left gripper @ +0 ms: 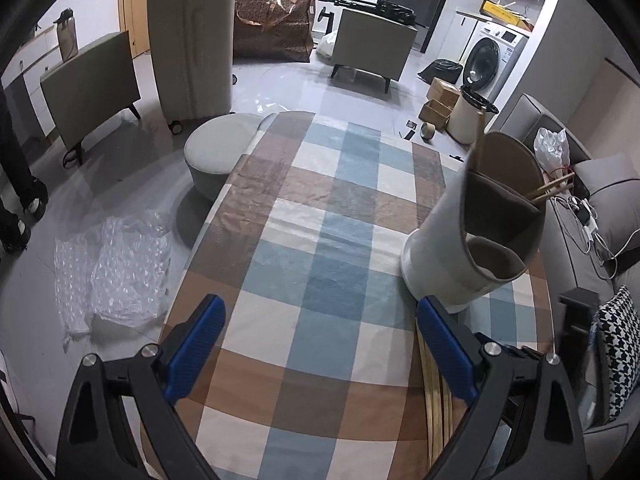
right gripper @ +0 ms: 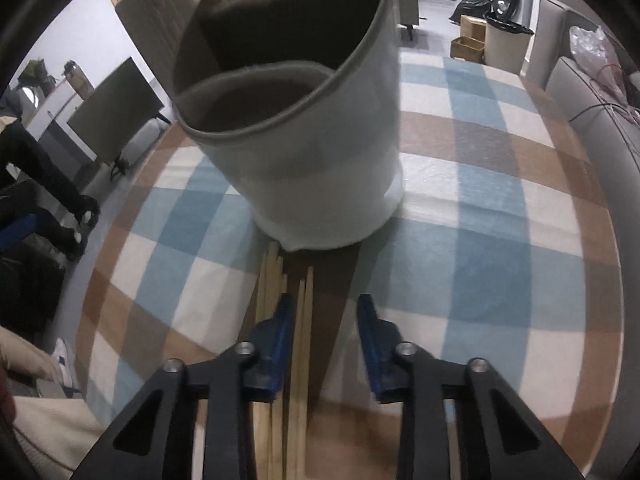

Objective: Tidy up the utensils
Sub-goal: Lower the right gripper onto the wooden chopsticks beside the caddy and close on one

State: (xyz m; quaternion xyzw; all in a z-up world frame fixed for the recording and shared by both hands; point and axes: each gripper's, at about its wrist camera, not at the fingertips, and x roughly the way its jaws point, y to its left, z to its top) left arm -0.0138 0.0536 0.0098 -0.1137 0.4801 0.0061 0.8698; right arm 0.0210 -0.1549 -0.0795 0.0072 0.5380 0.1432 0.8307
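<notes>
A white holder with a brown lining and divided compartments stands on the checked tablecloth; a few chopsticks stick out of its far compartment. Several loose wooden chopsticks lie side by side on the cloth just in front of the holder. My right gripper hangs low over them, its jaws narrowed but apart: a couple of sticks lie between the fingers against the left pad, while the right pad stands clear. My left gripper is wide open over bare cloth, with its right finger above the same chopsticks.
A grey sofa with cushions and cables runs along the table's right side. A round stool, bubble wrap and a person's legs are on the floor to the left. A waste bin stands beyond the table.
</notes>
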